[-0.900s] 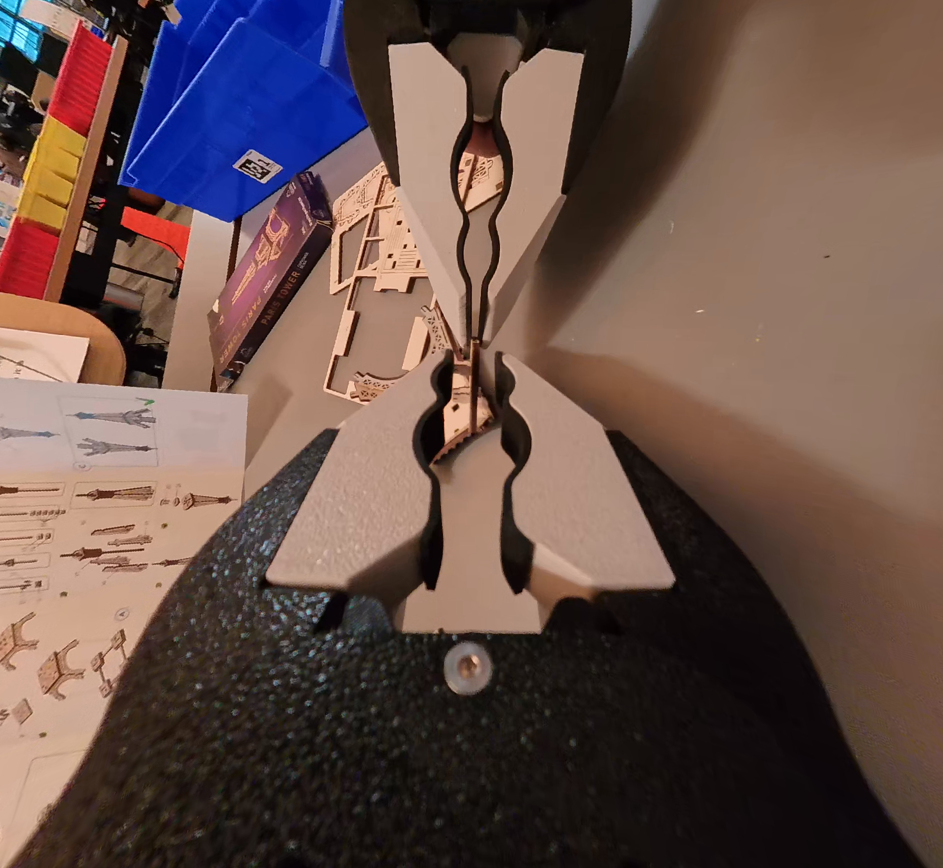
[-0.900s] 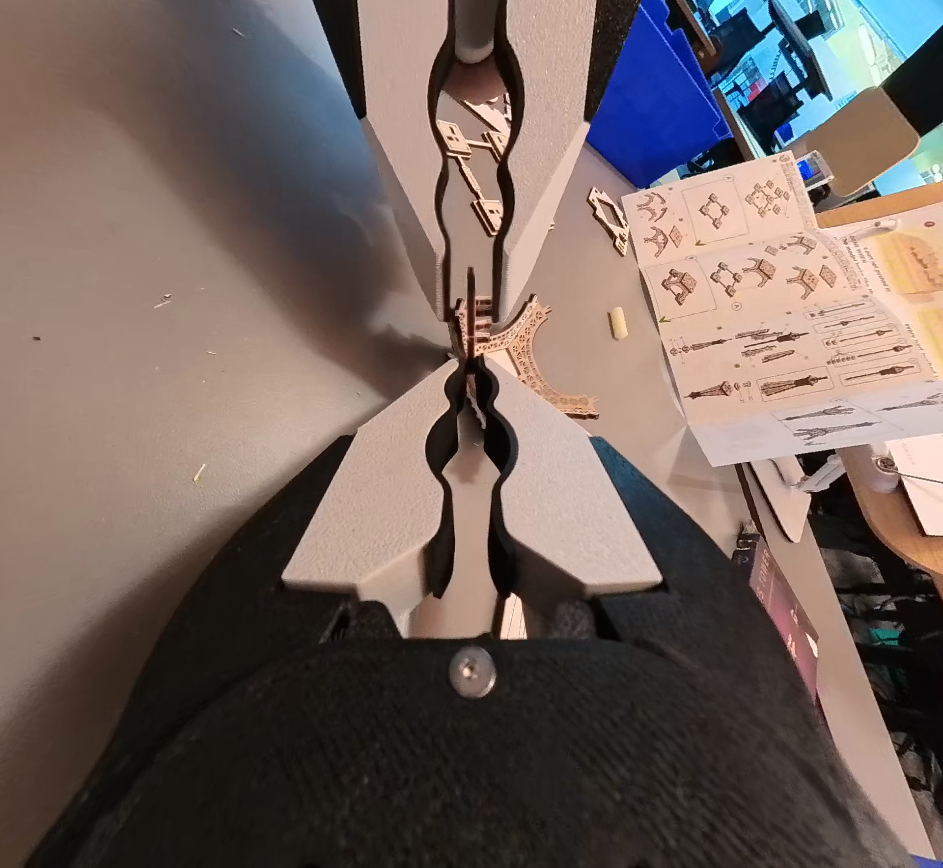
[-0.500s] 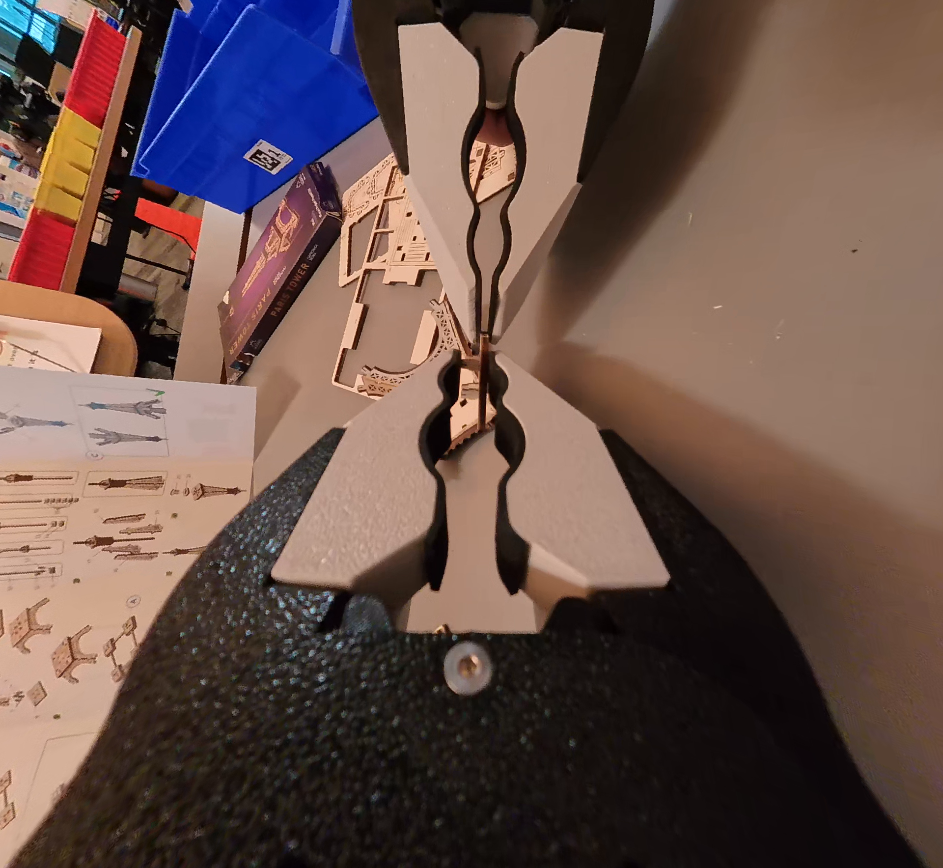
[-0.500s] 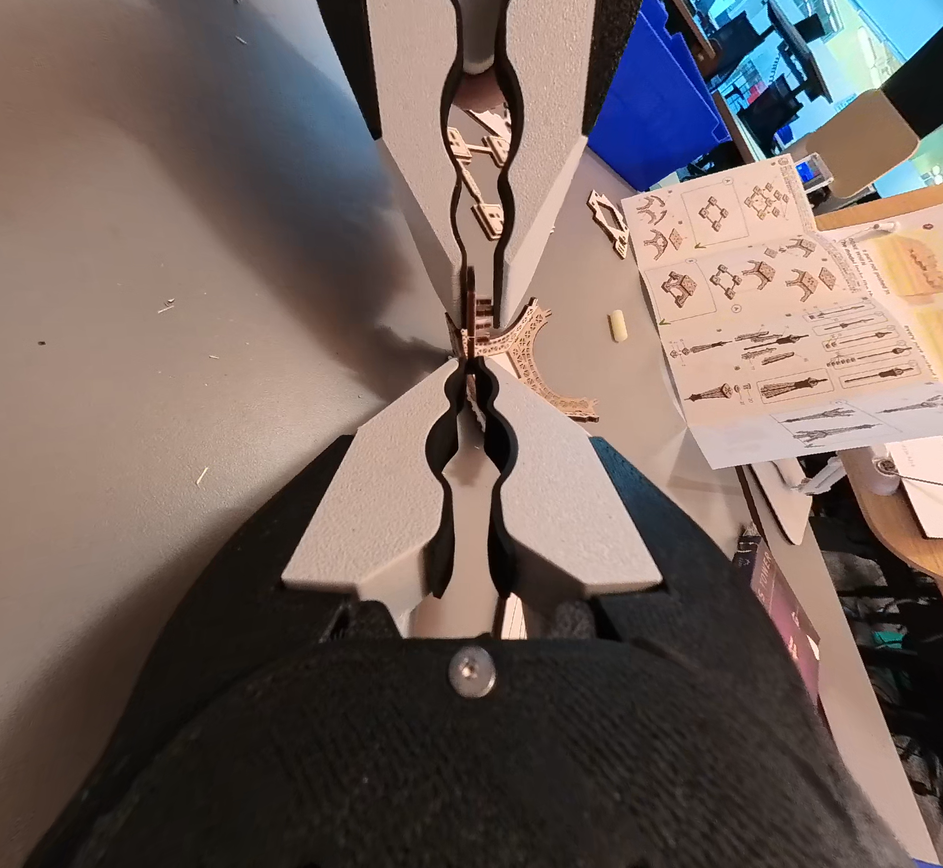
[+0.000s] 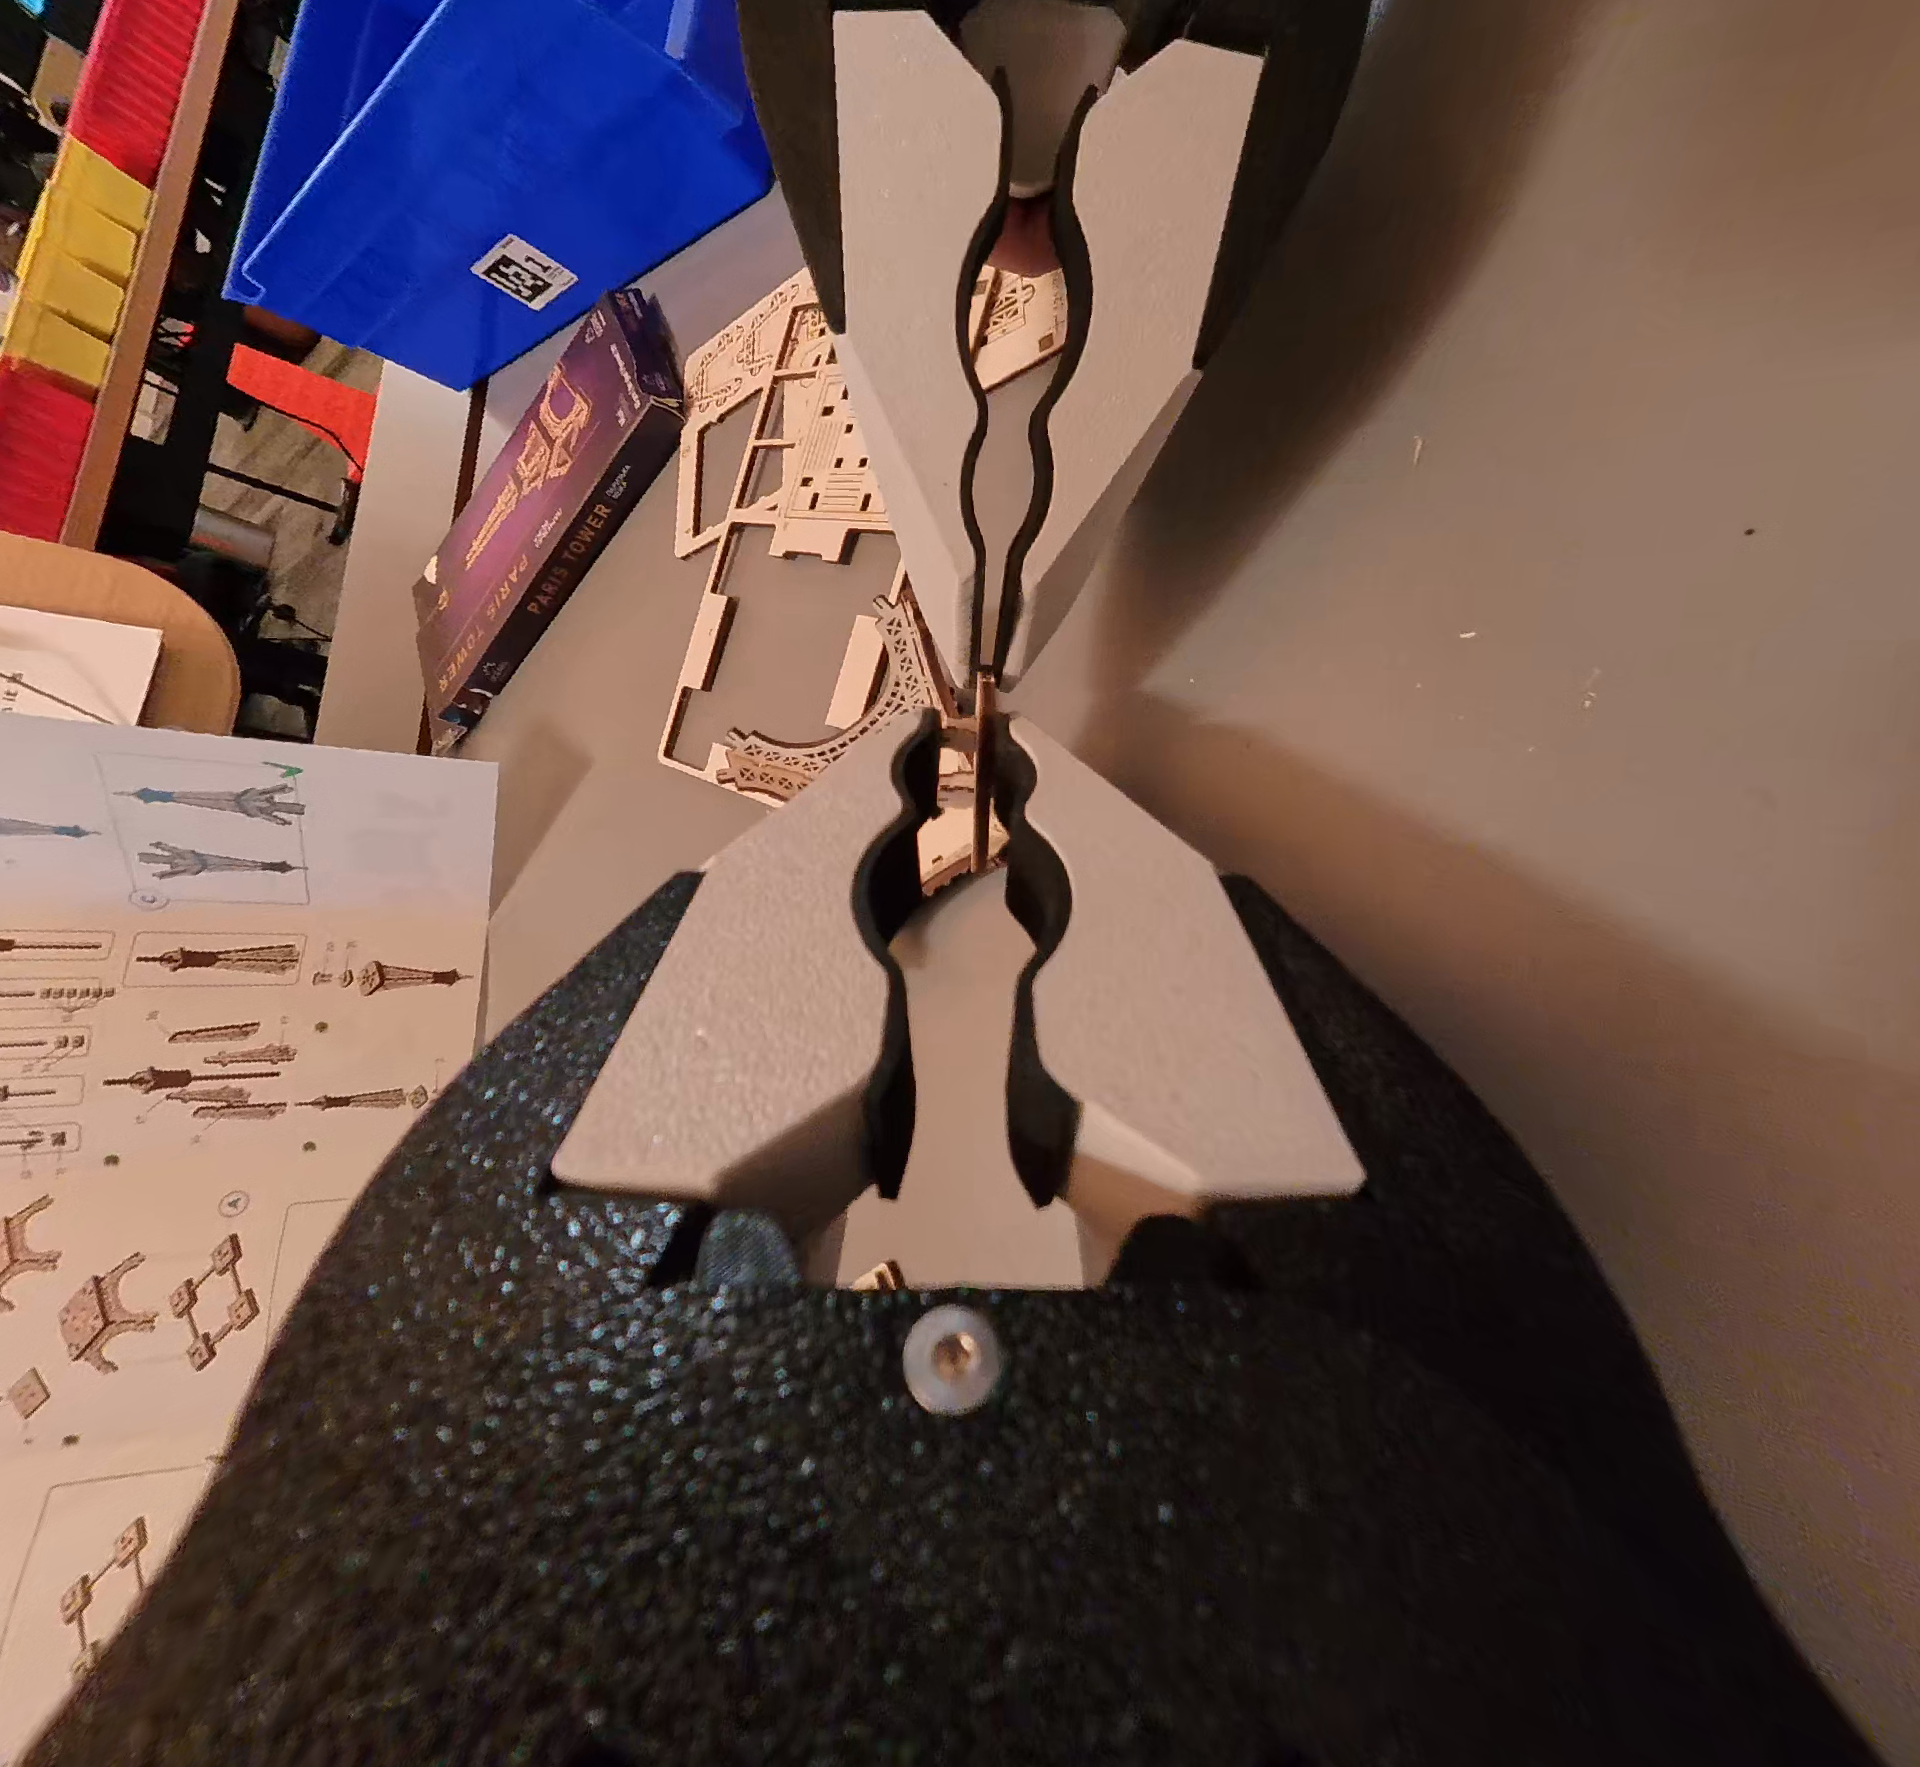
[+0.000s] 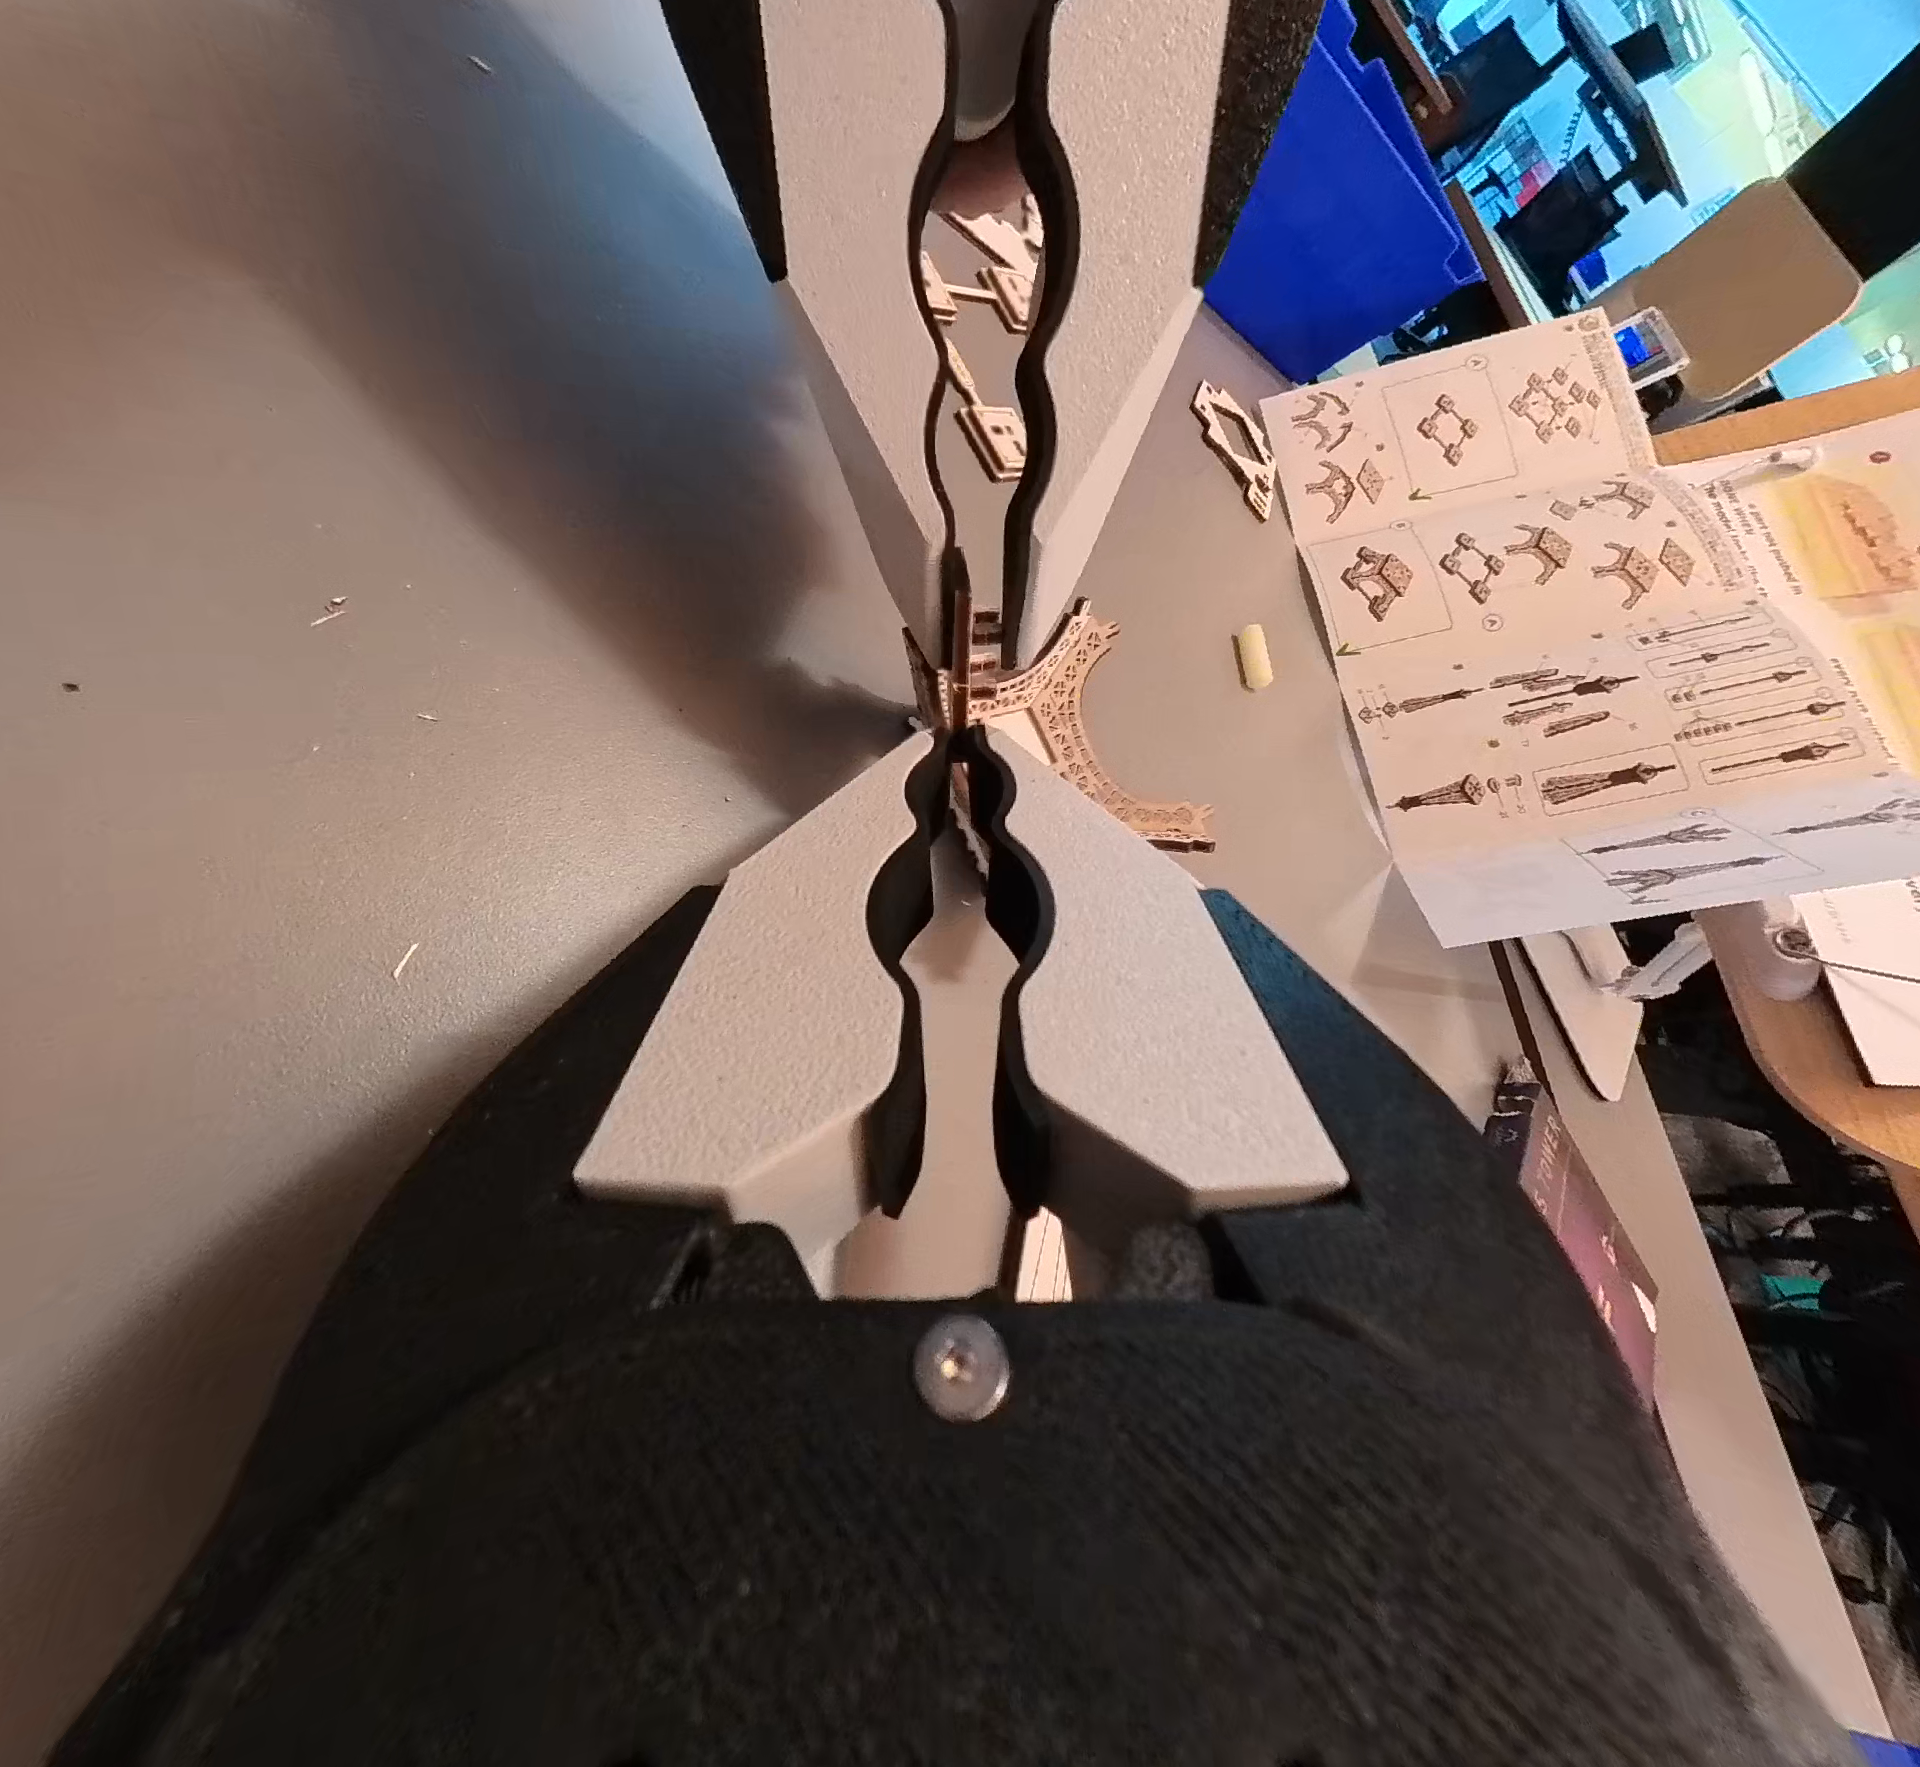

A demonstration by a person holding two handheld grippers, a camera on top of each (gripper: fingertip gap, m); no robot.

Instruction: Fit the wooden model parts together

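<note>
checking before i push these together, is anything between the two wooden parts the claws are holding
Nothing visible does. The left claw grips a thin wooden piece edge-on; the right claw grips the lattice arch part. The two claws meet tip to tip, parts touching.

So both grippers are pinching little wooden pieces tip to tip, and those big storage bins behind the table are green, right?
Not quite: the bins are blue, as the left wrist view shows. The rest holds: the left gripper and right gripper meet tip to tip, each shut on small wooden pieces.
</note>
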